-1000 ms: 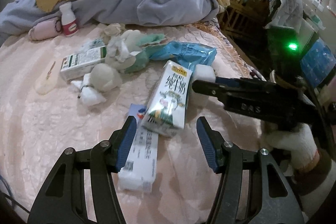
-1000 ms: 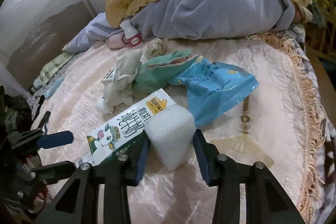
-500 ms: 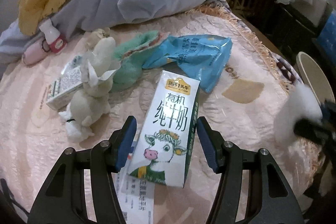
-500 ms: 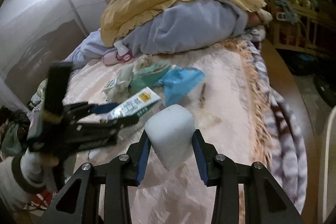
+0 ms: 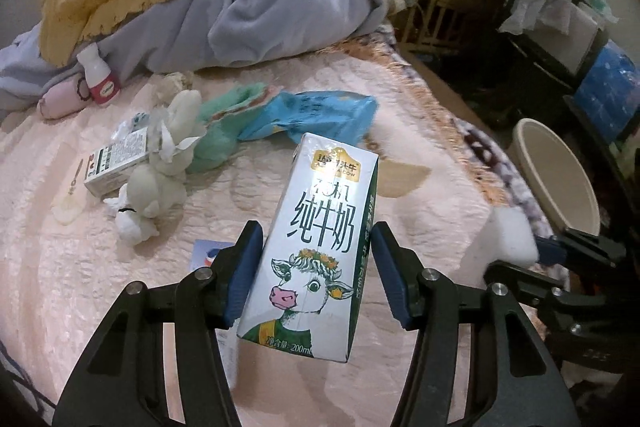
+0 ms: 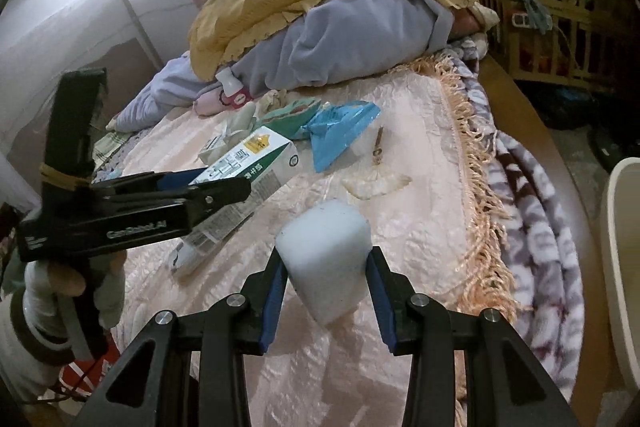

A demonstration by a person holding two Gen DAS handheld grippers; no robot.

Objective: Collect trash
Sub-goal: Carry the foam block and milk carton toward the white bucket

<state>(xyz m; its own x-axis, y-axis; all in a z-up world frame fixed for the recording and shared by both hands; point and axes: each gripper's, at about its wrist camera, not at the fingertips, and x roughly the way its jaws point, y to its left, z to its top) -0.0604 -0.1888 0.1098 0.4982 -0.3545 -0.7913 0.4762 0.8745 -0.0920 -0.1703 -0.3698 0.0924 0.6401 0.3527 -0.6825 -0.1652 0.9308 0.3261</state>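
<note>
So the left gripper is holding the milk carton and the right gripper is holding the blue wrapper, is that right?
Not quite: the right gripper holds a white foam block, as the right wrist view shows. The blue wrapper lies on the bed. The left gripper does hold the milk carton.

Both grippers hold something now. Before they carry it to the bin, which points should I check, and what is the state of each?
1. left gripper shut on the milk carton: ok.
2. Carton lifted off the bedspread: ok.
3. right gripper shut on the white foam block: ok.
4. Beige bin within sight, mouth open: ok.
5. Bin has room inside: cannot tell.
6. All trash collected: not ok, the blue wrapper and small box lie on the bed.
</note>
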